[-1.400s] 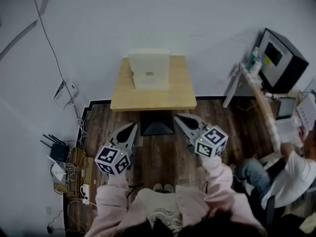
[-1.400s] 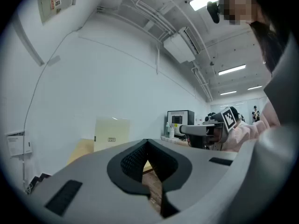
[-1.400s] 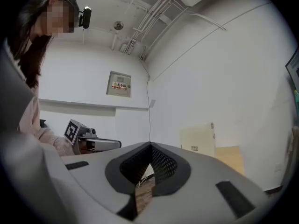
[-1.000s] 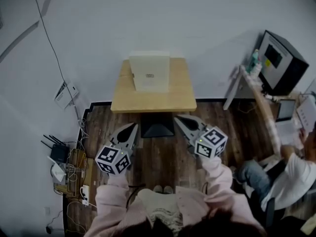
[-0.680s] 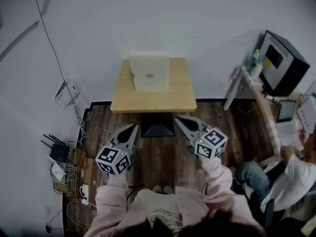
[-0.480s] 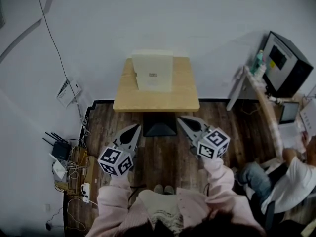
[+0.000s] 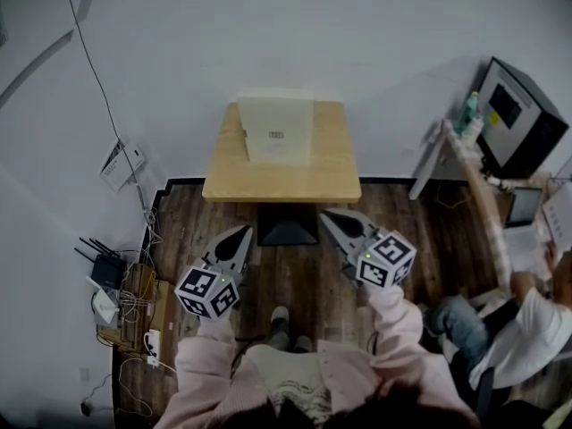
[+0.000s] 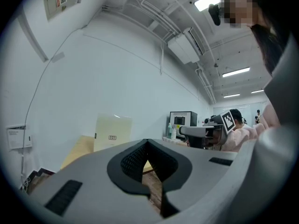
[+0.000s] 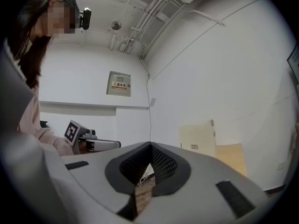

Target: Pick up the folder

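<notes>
A cream folder (image 7: 275,130) stands upright at 12 o'clock on the back edge of the wooden bench (image 7: 281,179). It leans on the white wall (image 7: 357,34), long axis vertical, labelled face turned toward the person holding the tools. The bench's near half is bare, and its near edge and both side edges stand free. A strip of open wood floor (image 7: 295,280) lies in front of it. The left gripper (image 7: 239,235) hangs at 7 o'clock of the bench and the right gripper (image 7: 332,220) at 5 o'clock. Both stop short of the near edge, tips aimed toward 12 o'clock, fingers pressed together on nothing. The bench's black base (image 7: 286,229) sits between them. A router (image 7: 105,271) and cables crowd 8 o'clock, a seated person (image 7: 527,320) 4 o'clock, and a monitor (image 7: 514,114) 2 o'clock.
</notes>
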